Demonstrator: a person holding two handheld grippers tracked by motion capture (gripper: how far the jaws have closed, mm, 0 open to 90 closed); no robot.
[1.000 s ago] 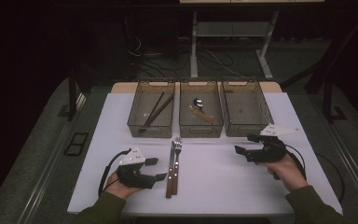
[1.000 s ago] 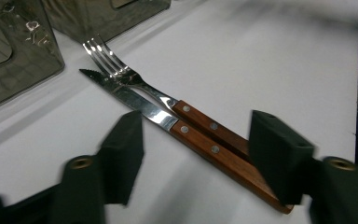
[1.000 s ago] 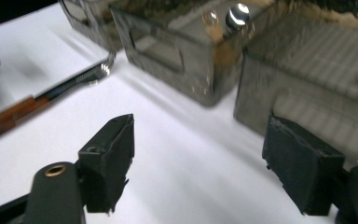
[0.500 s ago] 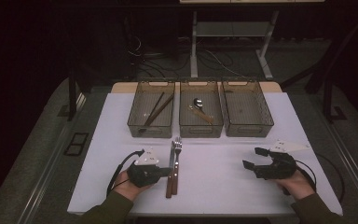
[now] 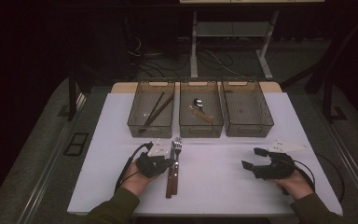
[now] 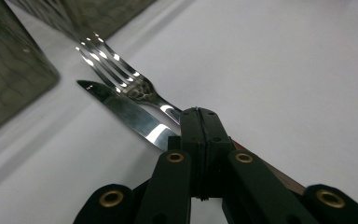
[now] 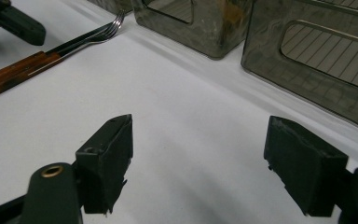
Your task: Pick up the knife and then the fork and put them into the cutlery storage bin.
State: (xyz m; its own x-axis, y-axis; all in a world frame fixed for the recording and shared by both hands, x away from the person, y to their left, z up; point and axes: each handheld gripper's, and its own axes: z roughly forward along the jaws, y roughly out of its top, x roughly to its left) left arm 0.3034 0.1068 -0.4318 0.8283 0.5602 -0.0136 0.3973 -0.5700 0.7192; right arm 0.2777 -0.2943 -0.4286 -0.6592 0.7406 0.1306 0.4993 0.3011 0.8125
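High view: a white rectangular table mat point(image 5: 223, 186) carries three smoky translucent plastic bins in a row along its far edge. The middle bin point(image 5: 201, 122) serves as the landmark here. Just in front of it, towards the person, lie a steel fork with a reddish wooden handle point(image 5: 176, 161) and a steel knife with a matching wooden handle point(image 5: 169, 175), side by side and touching, tips towards the bin. The left gripper point(image 5: 167, 164) sits at the near left of the middle bin, right against this cutlery, about where blade and tines meet the handles. In the left gripper view its black jaws are pressed fully together over the spot where the fork's neck and the knife's blade run under them; whether they pinch either piece cannot be told, since the jaw tips hide the contact. The jaws have just been closing. The right gripper point(image 5: 254, 158) rests well to the near right of the middle bin, over bare mat, jaws spread wide with nothing between them. Inside the middle bin lies a wooden-handled steel spoon point(image 5: 200, 108); the bin to its left point(image 5: 151, 115) holds dark brown chopsticks point(image 5: 156, 111).
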